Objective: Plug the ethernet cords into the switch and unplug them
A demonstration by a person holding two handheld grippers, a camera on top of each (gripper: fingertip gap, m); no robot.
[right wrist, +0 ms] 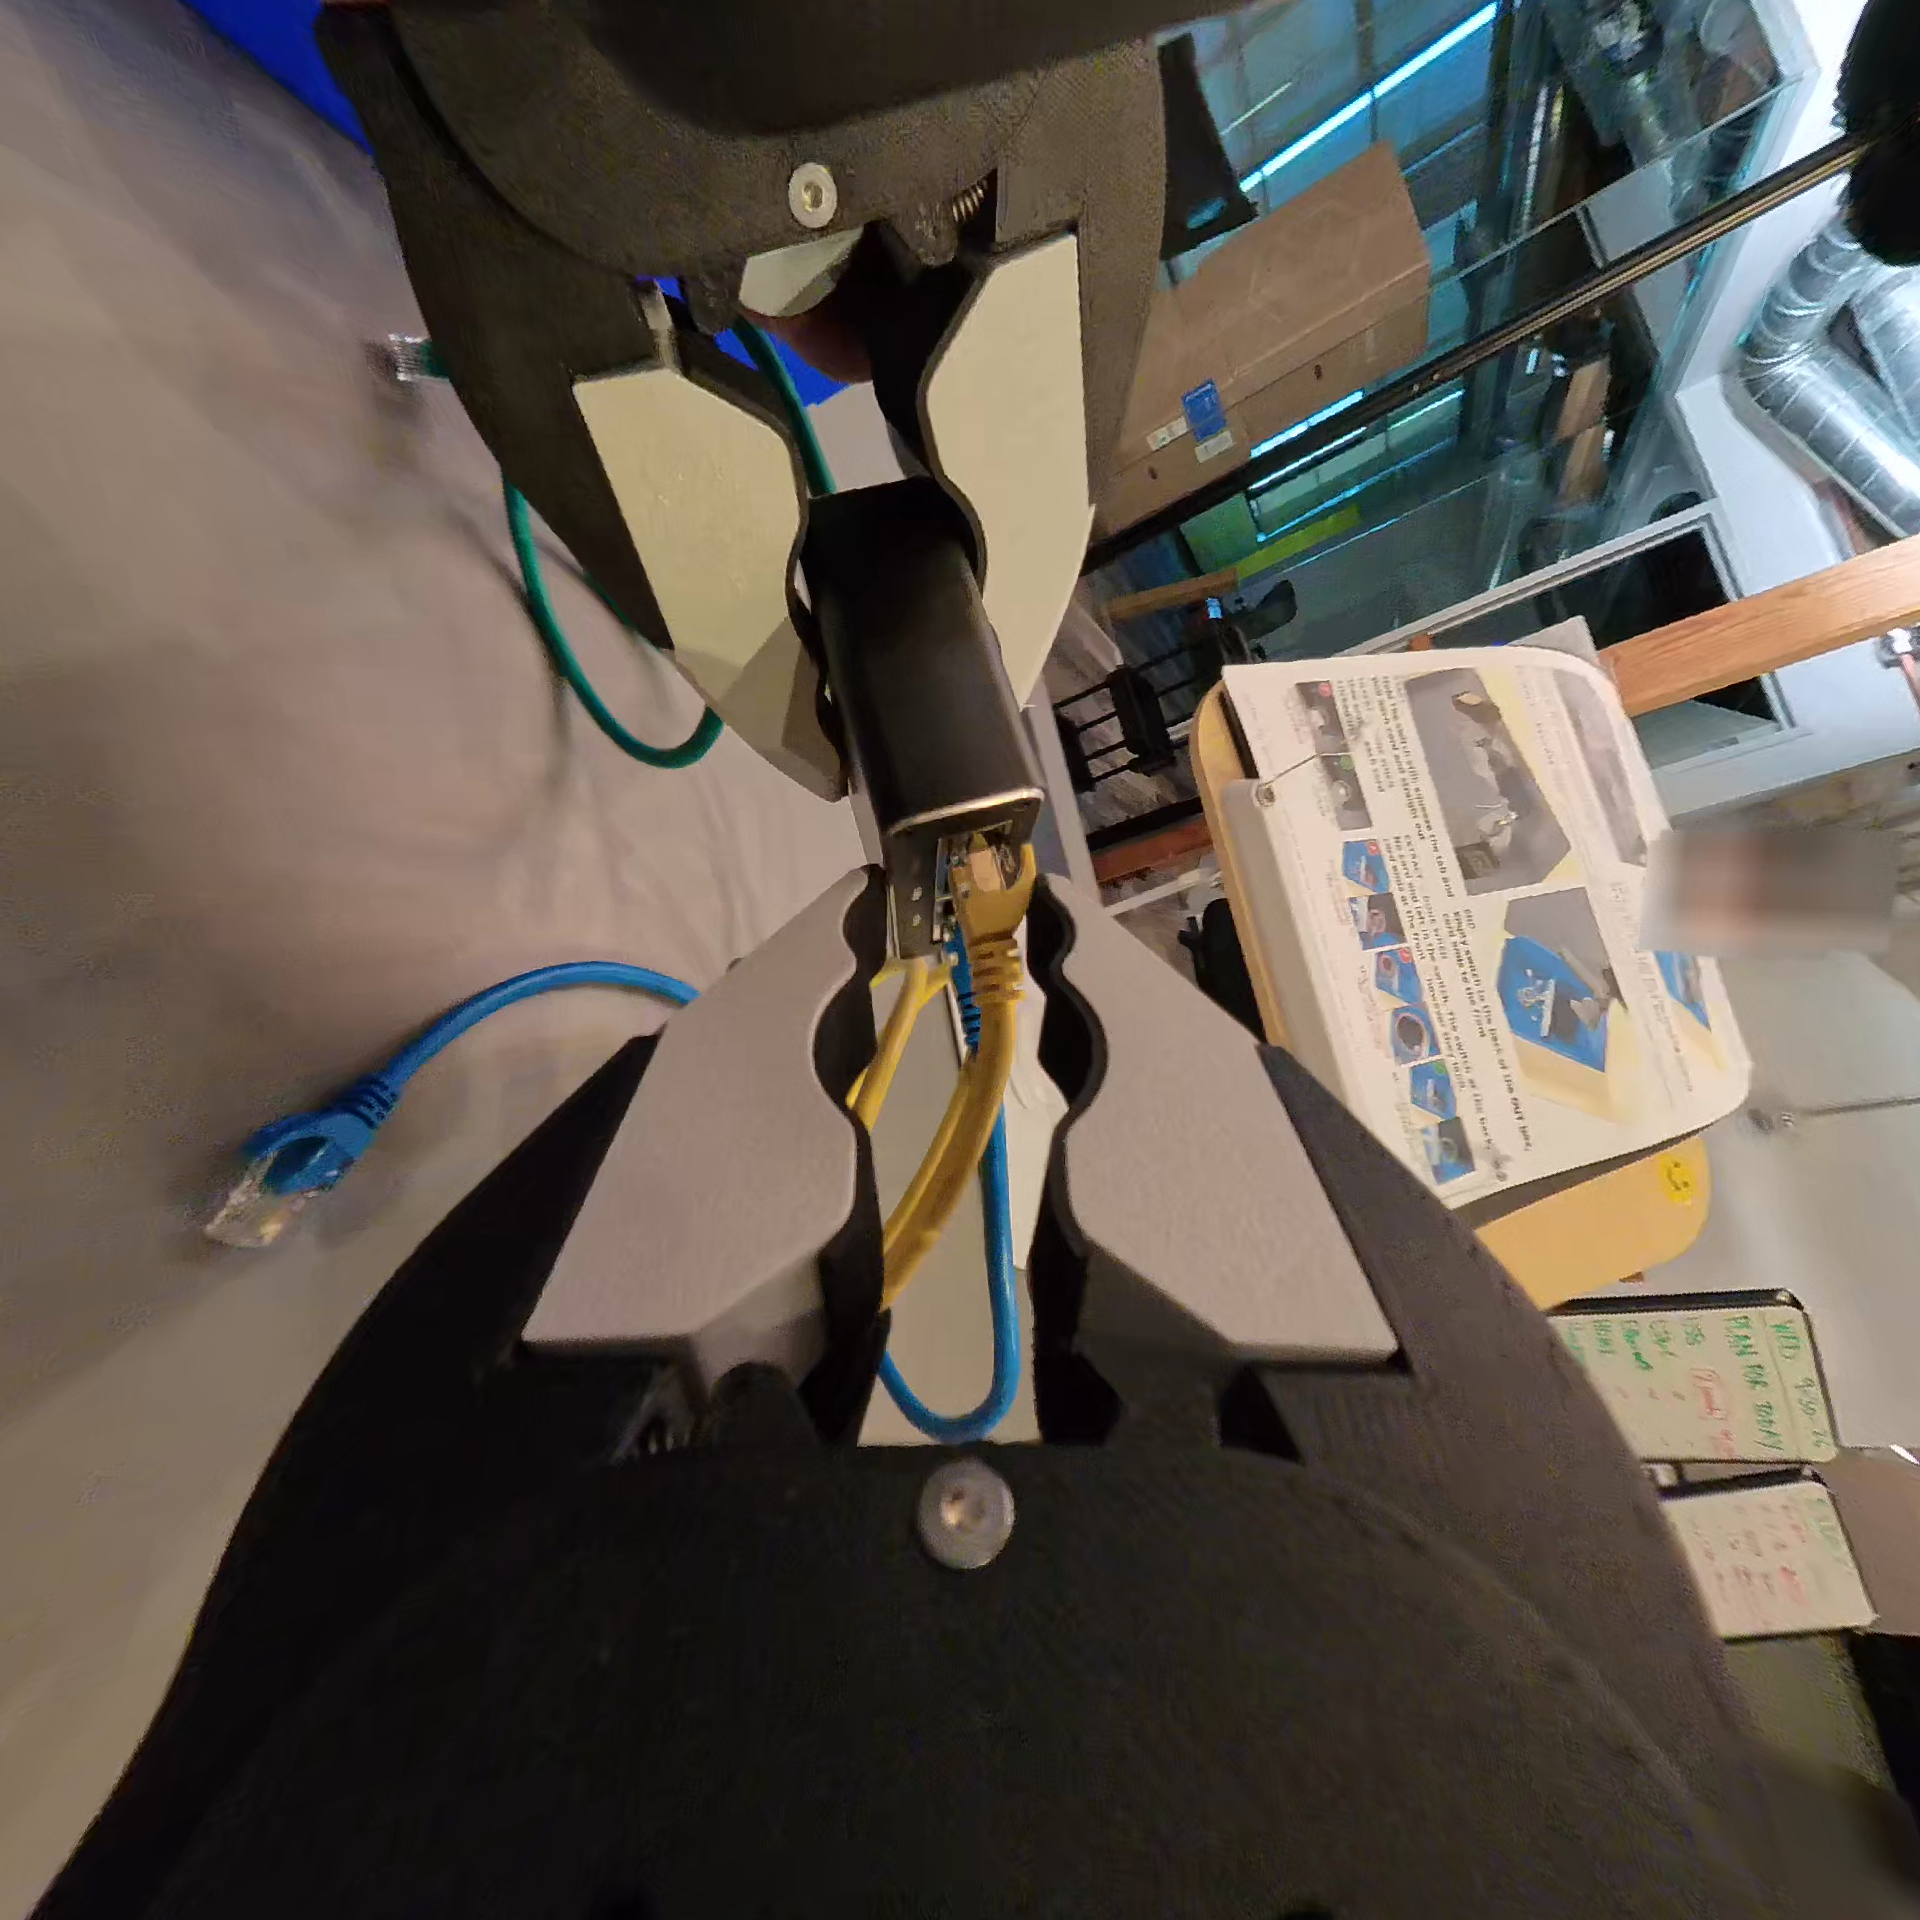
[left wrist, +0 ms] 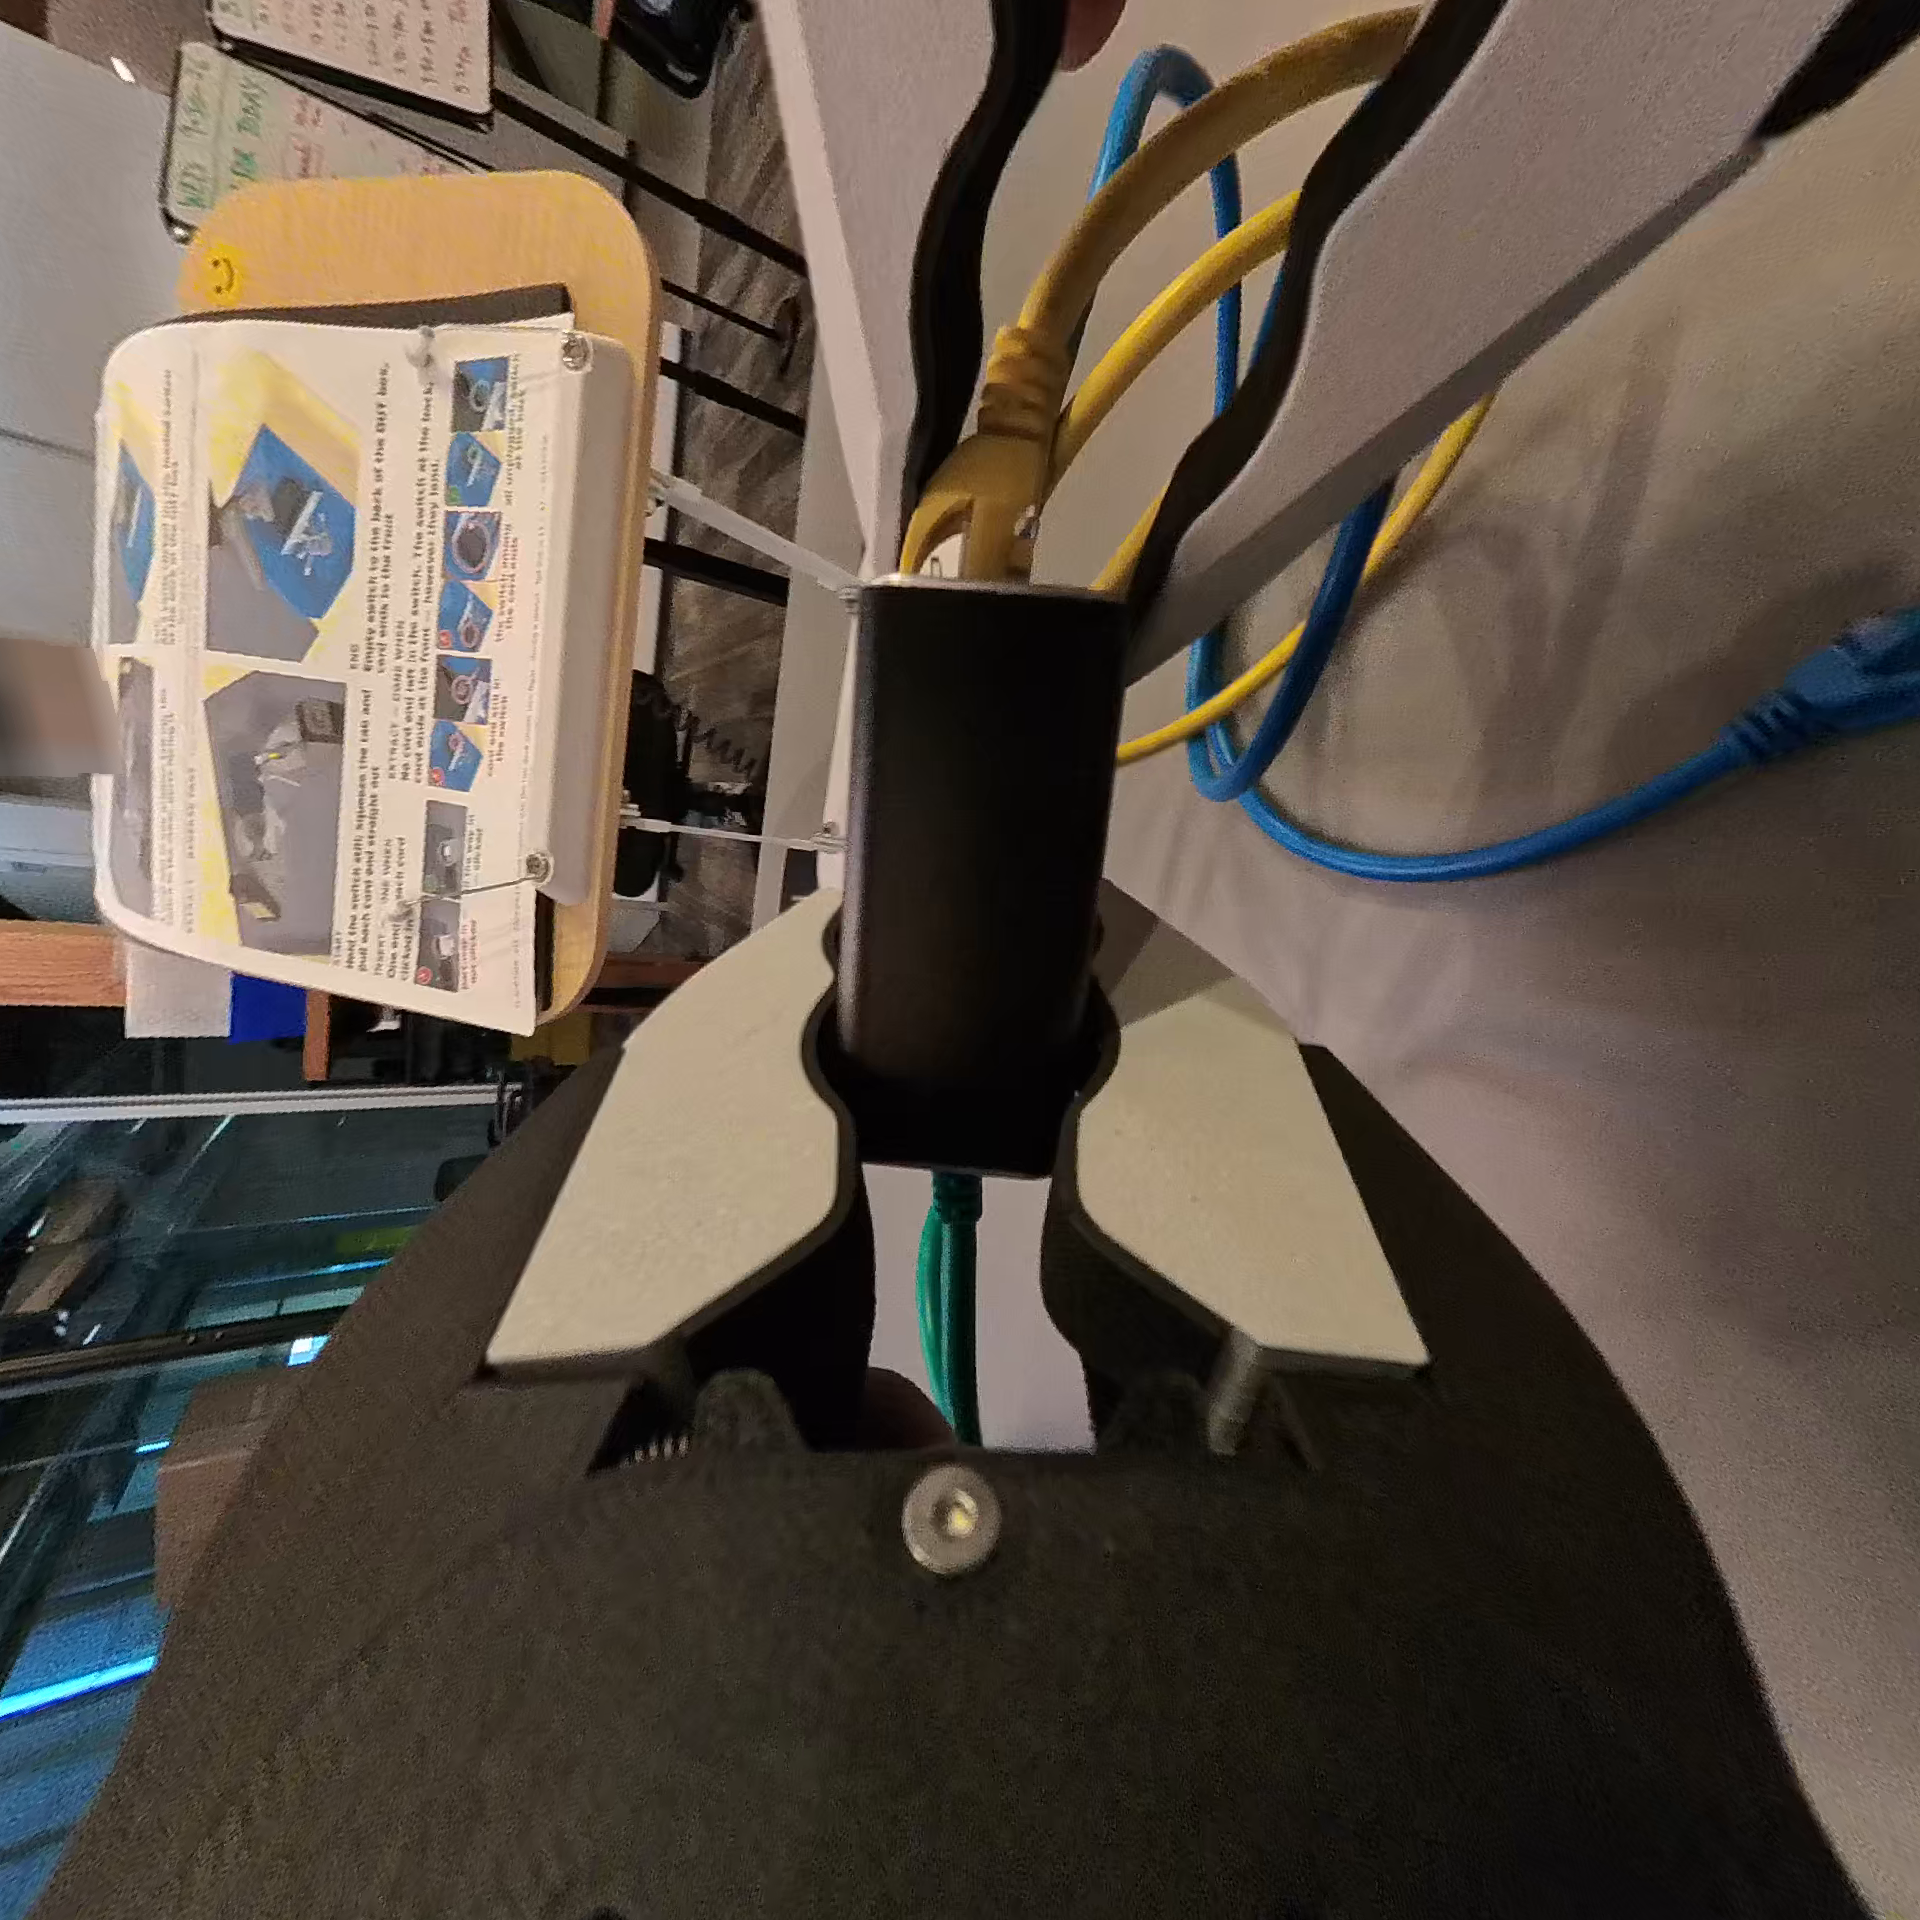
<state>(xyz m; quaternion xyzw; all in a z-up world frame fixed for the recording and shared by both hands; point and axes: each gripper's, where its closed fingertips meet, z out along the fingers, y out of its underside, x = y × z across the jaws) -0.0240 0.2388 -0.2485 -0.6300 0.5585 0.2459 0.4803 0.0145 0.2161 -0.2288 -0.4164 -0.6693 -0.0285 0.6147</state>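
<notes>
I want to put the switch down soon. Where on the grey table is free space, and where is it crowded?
Free: the grey table between the green cord and the blue cord's loose plug. Crowded: under the switch, where yellow cord and blue loops hang between the right gripper's fingers.

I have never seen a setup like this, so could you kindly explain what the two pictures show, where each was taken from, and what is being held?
No robot here: a person holds two hand-held grippers, each with a camera looking along its fingers. The left gripper is clamped on a black switch. The right gripper, open, sits around a yellow cord plugged into the switch's port end. On the grey table lie a blue cord, one end loose, and a green cord. An instruction sheet stands behind.
</notes>
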